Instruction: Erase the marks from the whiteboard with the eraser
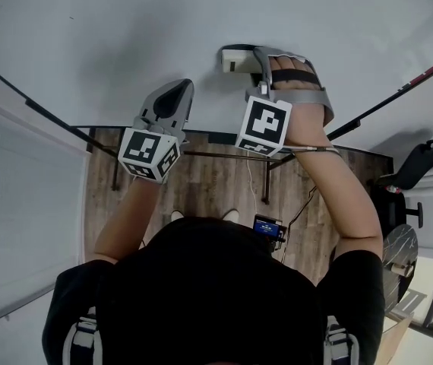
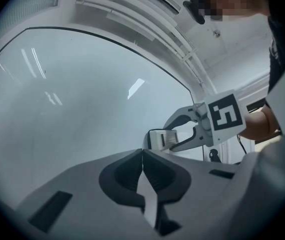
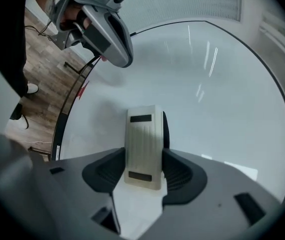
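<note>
"Where is the eraser (image 3: 145, 129)?"

"Clamped between the jaws of the right gripper (image 3: 143, 153). It's a cream plastic block with a ribbed back and a dark pad along one side, held at the glossy white whiteboard (image 1: 125, 29)."

"And the left gripper (image 2: 142, 159)?"

"Its dark, curved jaws are pressed together with nothing between them. It's just left of the right one, near the board."

"Below them?"

"A wood-plank floor (image 1: 201, 181)."

Cream ribbed eraser (image 3: 144, 146) clamped in right gripper (image 3: 145, 158), against glossy whiteboard (image 3: 217, 104)
</note>
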### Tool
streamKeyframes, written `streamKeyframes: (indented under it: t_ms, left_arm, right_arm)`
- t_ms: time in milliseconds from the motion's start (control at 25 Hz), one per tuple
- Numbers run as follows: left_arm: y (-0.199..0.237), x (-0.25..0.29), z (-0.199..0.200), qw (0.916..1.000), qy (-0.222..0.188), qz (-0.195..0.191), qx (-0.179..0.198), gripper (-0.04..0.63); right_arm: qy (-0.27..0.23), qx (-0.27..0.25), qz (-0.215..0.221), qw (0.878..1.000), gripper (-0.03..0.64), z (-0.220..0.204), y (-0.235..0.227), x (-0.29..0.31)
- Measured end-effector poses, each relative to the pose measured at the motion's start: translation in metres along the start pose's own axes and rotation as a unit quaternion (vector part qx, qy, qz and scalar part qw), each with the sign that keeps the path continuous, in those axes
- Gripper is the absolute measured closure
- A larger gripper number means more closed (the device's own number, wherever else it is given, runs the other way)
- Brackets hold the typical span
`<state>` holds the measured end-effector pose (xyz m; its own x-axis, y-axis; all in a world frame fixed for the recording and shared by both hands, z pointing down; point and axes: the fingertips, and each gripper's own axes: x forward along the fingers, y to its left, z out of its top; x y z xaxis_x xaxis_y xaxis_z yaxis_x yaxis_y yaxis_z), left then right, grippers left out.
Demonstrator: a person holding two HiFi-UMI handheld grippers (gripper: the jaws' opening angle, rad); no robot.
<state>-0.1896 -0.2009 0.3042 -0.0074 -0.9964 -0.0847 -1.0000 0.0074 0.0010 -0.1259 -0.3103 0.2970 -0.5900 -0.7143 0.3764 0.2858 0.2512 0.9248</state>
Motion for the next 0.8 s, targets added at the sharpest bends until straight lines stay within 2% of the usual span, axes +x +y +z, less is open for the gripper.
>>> streamKeyframes:
  t_ms: [360,520,600,640,720,800]
  left_arm:
    - [0.004,-0.001,-0.01,1.0,0.007,-0.006,0.0,0.589]
    - [0.0,0.001,-0.012,0.9999,0.011,-0.012,0.002,0.589]
    - [-0.005,0.0,-0.016,0.9995,0.015,-0.027,0.003,0.589]
    - [-0.009,-0.002,-0.019,0.9991,0.017,-0.039,0.004,0.589]
    - [-0.018,-0.007,-0.024,0.9978,0.018,-0.063,0.006,0.589]
    - [-0.025,-0.012,-0.029,0.9964,0.018,-0.083,0.01,0.589]
  right_arm:
    - [-0.044,0.014,-0.019,0.999,0.385,0.011,0.006,-0.006]
    - [-0.119,0.08,-0.016,0.989,0.385,0.016,0.017,-0.034]
    - [-0.178,0.149,-0.006,0.973,0.383,0.02,0.022,-0.05]
    - [-0.207,0.192,0.005,0.959,0.383,0.021,0.026,-0.057]
    - [-0.257,0.285,0.034,0.923,0.383,0.02,0.034,-0.068]
    - [-0.296,0.379,0.059,0.875,0.383,0.016,0.04,-0.077]
